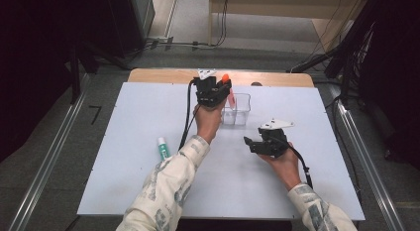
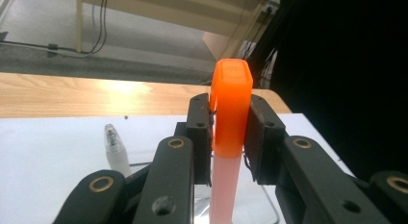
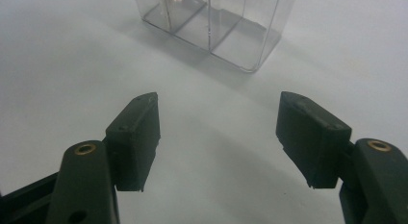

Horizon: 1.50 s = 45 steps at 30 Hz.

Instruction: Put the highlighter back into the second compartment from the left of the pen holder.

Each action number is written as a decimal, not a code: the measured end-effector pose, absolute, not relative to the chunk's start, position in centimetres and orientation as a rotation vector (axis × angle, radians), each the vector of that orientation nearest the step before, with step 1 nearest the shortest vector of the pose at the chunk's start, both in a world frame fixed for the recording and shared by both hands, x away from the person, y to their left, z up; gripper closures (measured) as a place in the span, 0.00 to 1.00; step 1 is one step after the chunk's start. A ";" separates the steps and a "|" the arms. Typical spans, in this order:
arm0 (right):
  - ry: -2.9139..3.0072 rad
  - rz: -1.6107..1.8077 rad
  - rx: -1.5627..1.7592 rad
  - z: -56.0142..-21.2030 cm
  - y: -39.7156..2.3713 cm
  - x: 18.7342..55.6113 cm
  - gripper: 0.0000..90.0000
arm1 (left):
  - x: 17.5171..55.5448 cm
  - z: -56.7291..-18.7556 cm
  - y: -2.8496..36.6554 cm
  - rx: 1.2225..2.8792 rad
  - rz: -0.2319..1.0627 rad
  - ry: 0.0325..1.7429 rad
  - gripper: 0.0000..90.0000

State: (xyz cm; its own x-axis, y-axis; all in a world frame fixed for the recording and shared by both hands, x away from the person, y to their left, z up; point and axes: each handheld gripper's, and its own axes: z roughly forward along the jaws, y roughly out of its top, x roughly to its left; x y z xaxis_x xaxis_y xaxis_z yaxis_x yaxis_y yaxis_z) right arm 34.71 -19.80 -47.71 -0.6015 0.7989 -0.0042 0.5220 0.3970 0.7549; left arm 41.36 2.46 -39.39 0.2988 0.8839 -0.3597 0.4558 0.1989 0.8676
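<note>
So the big thing here is the white table (image 1: 148,191), with a clear plastic organizer box (image 1: 236,109) sitting toward the far middle; from the right gripper view you can see it's split into compartments. The left gripper (image 1: 216,89) is right beside that box, clamped on the orange cap of a pink tube (image 2: 231,113), holding it upright with the bottom end hanging over or in the box, can't tell which compartment. The right gripper (image 1: 257,142) is parked nearer the person, jaws spread wide, nothing in them. A little green-and-white tube (image 1: 162,147) lies off to the left. My guess: it's the drop-in step, so next it needs a straight lower and release.
</note>
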 end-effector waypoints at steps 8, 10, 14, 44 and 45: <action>2.300 1.036 1.139 -47.8 -19.7 34.7 0.34 | 41.5 -40.7 2.2 1.471 0.501 1.343 0.82; 2.300 1.036 1.139 -47.8 -19.7 34.7 0.34 | 41.5 -40.9 2.1 1.482 0.504 1.347 0.82; 2.302 1.033 1.138 -47.9 -19.6 34.7 0.34 | 41.3 -41.3 2.0 1.504 0.523 1.346 0.79; 2.313 1.020 1.132 -48.2 -19.3 34.7 0.34 | 38.9 -40.9 3.2 1.518 0.515 1.304 0.45; 2.312 1.020 1.132 -48.2 -19.3 34.7 0.34 | 38.8 -40.9 3.3 1.518 0.511 1.307 0.43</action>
State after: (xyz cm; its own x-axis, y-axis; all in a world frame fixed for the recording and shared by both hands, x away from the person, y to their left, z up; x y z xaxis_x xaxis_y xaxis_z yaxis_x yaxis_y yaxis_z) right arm 34.67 -19.29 -48.19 -0.6087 0.7933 -0.0136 0.5250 0.4155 0.7428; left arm 38.76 3.33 -40.92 0.3197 0.9027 -0.2879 0.4684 0.1136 0.8762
